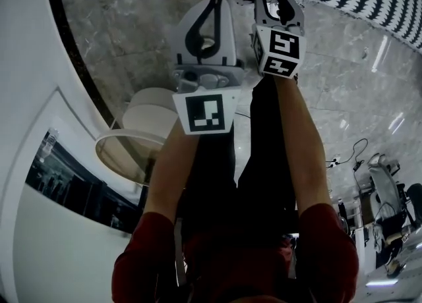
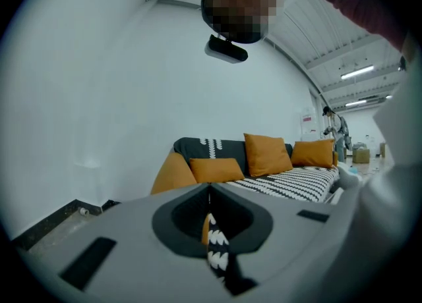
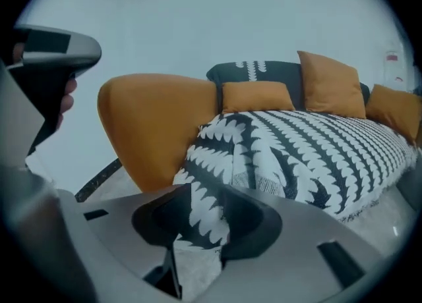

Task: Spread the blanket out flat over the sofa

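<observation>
Both sets of jaws are clamped on cloth: the left gripper (image 2: 212,239) pinches a thin fold of the blanket (image 2: 217,255), the right gripper (image 3: 198,226) a wider bunch. Beyond them it lies along the seat of the sofa (image 3: 155,124) (creased near the arm), so an even, level pull away from the cushions (image 3: 326,84) would probably flatten it best.

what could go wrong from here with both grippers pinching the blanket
The left gripper pinches only a thin sliver of the blanket, so the cloth may slip out under a pull. Near the right gripper the blanket lies in folds beside the orange armrest; an uneven tug could leave that corner creased instead of flat.
</observation>
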Motion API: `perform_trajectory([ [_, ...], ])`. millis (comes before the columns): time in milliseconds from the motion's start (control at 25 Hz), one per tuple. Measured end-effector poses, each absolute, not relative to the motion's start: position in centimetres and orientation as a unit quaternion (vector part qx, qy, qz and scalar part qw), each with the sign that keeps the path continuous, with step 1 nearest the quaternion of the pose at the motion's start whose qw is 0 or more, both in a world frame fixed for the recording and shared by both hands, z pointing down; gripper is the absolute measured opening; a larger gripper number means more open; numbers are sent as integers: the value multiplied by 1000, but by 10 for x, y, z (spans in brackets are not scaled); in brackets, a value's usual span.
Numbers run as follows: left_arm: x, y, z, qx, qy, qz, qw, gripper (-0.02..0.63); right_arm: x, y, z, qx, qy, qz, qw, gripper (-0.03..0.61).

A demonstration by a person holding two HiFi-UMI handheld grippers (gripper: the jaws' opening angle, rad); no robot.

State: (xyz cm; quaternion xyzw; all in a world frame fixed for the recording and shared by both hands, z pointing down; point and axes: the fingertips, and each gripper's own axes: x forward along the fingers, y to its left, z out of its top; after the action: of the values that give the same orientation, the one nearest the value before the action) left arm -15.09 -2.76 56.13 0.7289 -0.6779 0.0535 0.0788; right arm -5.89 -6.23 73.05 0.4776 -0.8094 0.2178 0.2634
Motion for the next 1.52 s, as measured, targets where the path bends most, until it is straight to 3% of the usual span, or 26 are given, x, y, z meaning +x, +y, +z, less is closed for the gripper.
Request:
perform_trajectory([
  [200,-150,-27,568,732,-673,60,85,17,-60,-69,762,473,-790,242,307,170],
  [360,-151,-27,571,732,-673,60,87,17,-59,-75,775,476,-776,278,306,100],
  [720,-149,-29,571,731,-673,64,94,17,-57,-73,767,484,-775,270,304,23],
  [1520,-185,-21,571,718,-688,64,78,17,-124,-17,772,413,-815,260,312,19],
])
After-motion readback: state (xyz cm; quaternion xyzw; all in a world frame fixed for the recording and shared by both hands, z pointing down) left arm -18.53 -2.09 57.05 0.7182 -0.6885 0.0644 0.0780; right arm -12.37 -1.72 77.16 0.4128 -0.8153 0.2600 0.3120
